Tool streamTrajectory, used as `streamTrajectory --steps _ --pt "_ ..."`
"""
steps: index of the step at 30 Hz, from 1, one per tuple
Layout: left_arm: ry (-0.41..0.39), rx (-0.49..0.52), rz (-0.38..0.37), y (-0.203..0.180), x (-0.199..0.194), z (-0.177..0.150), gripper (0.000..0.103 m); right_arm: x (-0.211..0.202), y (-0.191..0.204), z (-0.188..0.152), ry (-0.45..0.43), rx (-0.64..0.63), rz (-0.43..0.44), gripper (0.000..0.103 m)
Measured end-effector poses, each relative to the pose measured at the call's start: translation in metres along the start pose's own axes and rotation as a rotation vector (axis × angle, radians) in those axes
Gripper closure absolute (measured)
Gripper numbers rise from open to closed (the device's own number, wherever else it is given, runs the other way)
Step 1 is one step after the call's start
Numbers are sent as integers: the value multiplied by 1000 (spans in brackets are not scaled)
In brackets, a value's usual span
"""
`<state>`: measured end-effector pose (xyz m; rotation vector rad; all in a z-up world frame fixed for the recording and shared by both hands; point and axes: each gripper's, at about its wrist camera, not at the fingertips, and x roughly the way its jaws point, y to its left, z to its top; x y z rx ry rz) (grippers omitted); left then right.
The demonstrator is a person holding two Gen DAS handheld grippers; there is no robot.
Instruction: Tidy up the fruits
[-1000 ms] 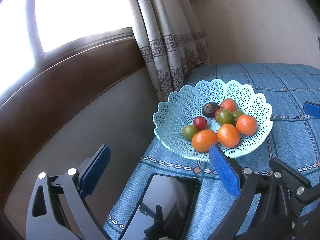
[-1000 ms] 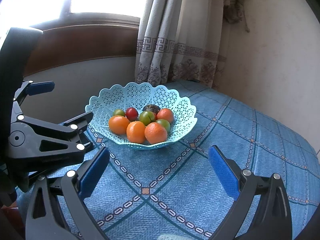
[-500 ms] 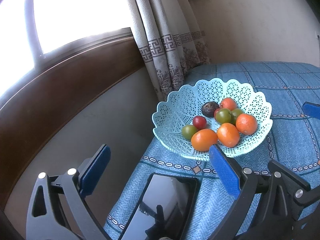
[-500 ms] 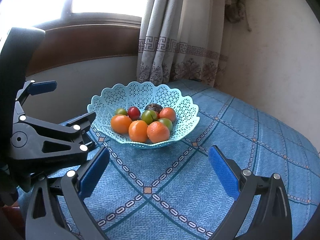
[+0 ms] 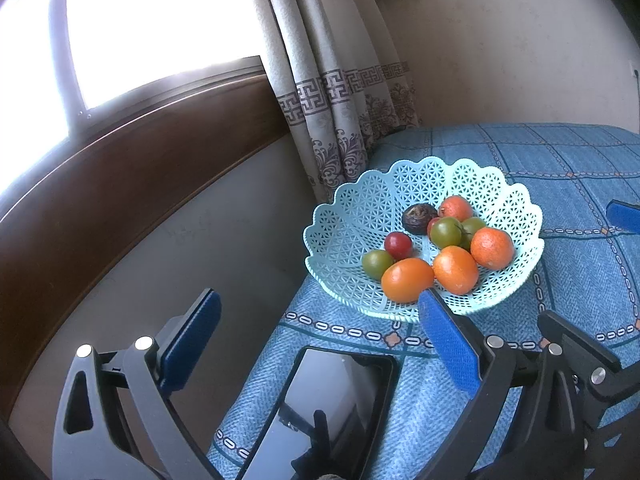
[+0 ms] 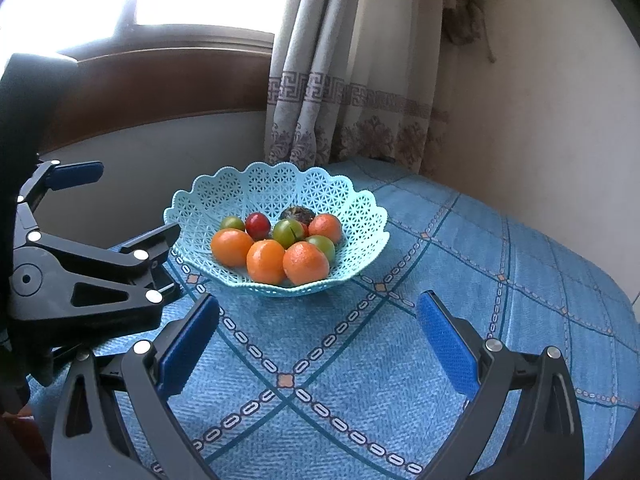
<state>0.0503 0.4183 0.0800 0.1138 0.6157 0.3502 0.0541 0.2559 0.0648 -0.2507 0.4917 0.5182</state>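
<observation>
From the left wrist camera, the left gripper is spread wide with nothing between its blue pads, and it hangs over the near corner of the table, where the blue patterned cloth drops away. Its left finger sits out past that edge, over the gap toward the wall, and its right finger reaches just up to the near rim of the pale lattice basket. Directly below and between the fingers lies a dark tablet, flat on the cloth close to the edge. The basket stands ahead and to the right of this gripper, near the table's corner by the curtain. In it I count four oranges, three green fruits, one red fruit and one dark wrinkled fruit; a further bit of red shows behind a green one, too hidden to name. From the right wrist camera, the right gripper is likewise spread and empty, held above bare cloth, with the basket straight ahead and well apart from the fingertips. Open cloth stretches ahead and to the right as far as the wall. The left gripper crowds the left side, its nearer finger just beside the basket's rim. The same count holds here: four oranges, three green, one red, one dark.
</observation>
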Motion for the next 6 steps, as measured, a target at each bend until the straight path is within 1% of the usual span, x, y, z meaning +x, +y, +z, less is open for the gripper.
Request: streamTrajectory --steps 6 --pt "-3 3 -3 -2 -1 2 3 4 -7 -1 31 31 -18 5"
